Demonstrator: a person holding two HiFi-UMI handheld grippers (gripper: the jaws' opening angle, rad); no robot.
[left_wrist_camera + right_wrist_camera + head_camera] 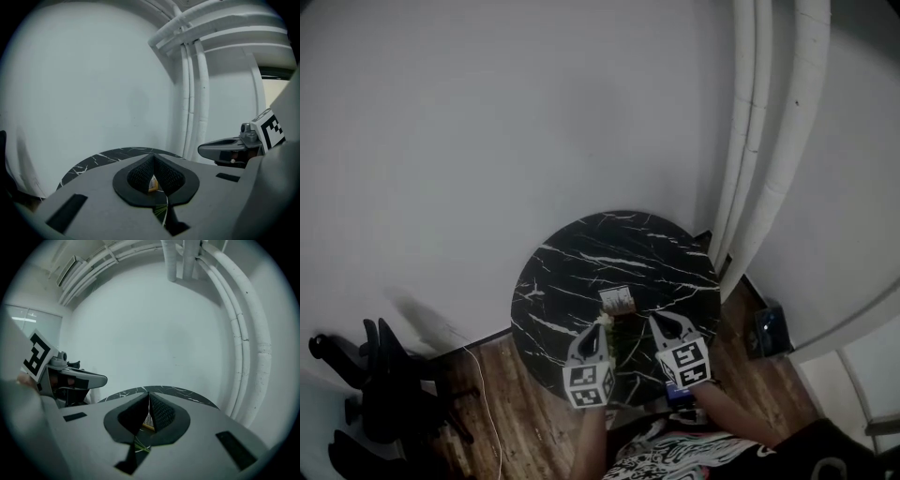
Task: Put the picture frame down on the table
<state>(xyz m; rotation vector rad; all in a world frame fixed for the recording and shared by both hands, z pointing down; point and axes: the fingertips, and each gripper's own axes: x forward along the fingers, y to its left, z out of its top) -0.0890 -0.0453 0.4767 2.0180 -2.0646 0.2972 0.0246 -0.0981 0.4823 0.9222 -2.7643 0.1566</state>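
The picture frame is on the round black marble table, near the edge closest to the person. It is a small pale rectangle, and whether it lies flat or leans cannot be told.

The table stands against a plain white wall. Over its near edge hang the left gripper and the right gripper. Each has its jaws pressed together at the tips. Neither seems to be pinching anything; a sliver of the frame shows only through the gap behind the tips.

The left tips sit just beside the frame's near corner, so a careless nudge could skid it across the smooth marble. If the frame is leaning, the same nudge could tip it over. The frame is also near the table's edge, so a pull toward the person risks dragging it off.

There are one frame, one table and two grippers.
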